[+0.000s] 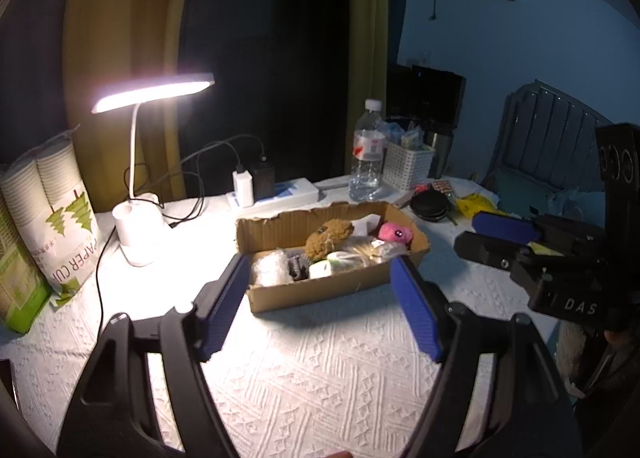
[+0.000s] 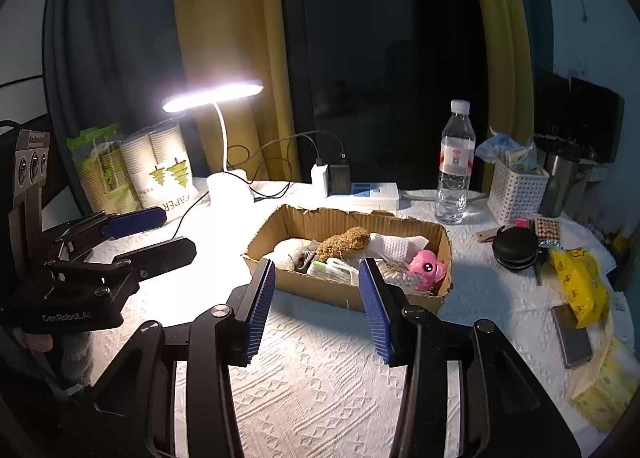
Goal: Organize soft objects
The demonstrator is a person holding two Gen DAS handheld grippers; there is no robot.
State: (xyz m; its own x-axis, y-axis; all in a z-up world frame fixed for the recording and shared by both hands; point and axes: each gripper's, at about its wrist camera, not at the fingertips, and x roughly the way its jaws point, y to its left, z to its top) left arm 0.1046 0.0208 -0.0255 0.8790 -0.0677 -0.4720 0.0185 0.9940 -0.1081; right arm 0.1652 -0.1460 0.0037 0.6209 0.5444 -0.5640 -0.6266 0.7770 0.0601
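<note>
We hold both tools short of the work, over the white textured tablecloth (image 2: 320, 390), and nothing is gripped yet. Our left gripper (image 1: 322, 282) has its blue pads spread wide, empty, aimed straight at the near wall of the cardboard box (image 1: 320, 294). Our right gripper (image 2: 318, 290) is likewise spread, though a little narrower, empty, and pointed at the same box from its right front.

To do the coming pick well, we judge it best to take one soft thing at a time: lower over the rim rather than nudging the flimsy box, and close gently on a bulging part. The pink plush (image 2: 427, 267) lies in the right end, nearest the right tool. The brown fuzzy toy (image 1: 329, 237) sits mid-box, across other small packets. Beyond the box stand the lit desk lamp (image 1: 138, 194) and the water bottle (image 2: 454, 174), well apart from our path.
</note>
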